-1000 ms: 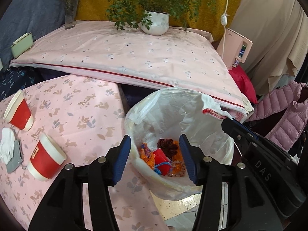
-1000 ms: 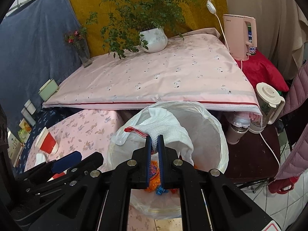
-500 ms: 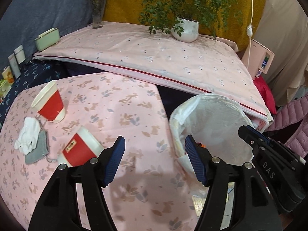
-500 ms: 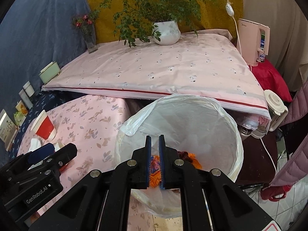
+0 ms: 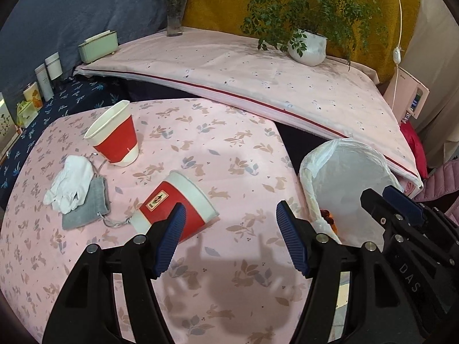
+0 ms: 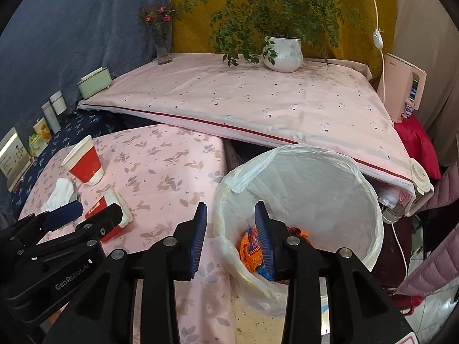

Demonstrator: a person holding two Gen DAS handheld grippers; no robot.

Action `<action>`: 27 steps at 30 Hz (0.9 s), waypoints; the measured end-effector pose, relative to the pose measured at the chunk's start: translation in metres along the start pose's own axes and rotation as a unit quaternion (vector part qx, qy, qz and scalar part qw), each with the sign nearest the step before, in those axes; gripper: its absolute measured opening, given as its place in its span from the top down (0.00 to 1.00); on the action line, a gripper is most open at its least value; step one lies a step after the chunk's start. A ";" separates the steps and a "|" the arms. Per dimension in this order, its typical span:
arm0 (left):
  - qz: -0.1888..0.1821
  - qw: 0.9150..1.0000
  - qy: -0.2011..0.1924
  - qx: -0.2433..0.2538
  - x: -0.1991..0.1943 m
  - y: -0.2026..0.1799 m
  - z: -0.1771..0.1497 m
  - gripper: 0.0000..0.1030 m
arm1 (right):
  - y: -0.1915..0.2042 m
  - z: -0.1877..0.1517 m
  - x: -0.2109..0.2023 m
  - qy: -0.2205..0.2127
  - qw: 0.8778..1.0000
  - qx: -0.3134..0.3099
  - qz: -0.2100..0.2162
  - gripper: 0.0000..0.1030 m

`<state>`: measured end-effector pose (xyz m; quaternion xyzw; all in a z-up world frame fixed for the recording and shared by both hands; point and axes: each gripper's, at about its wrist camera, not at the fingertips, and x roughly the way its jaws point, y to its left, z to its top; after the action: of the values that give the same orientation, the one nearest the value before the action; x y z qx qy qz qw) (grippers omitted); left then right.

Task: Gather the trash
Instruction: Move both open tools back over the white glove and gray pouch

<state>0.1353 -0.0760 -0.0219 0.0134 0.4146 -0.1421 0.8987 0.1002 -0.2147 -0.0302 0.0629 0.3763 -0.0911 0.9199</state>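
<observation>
1. The left tool [image 5: 231, 236] stands wide with nothing between its jaws, low centre of the left wrist view, aimed at the tipped red cup [image 5: 175, 206] lying on the worktop [image 5: 229, 154], likely the next piece of trash.
2. The right tool [image 6: 231, 230] is opening, empty, at lower centre over the lined bin [image 6: 370, 200], where wrappers [image 6: 249, 246] already lie.
3. An upright red cup [image 5: 114, 136] and a white glove [image 5: 70, 183] wait upper left.
</observation>
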 end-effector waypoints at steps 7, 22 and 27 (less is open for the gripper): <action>0.017 1.000 0.006 -0.023 -0.002 0.031 -0.008 0.40 | 0.025 -0.006 0.003 0.009 1.000 -0.013 0.014 0.65; 0.059 0.995 0.010 -0.084 -0.006 0.109 -0.019 0.29 | 0.092 -0.016 0.014 0.028 0.998 -0.041 0.050 0.54; 0.077 0.993 0.009 -0.093 -0.006 0.131 -0.021 0.29 | 0.114 -0.017 0.019 0.033 0.996 -0.055 0.058 0.54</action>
<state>0.1505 0.0543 -0.0436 -0.0368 0.4316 -0.0336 0.9007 0.1266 -0.1023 -0.0503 0.0371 0.4067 -0.0146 0.9127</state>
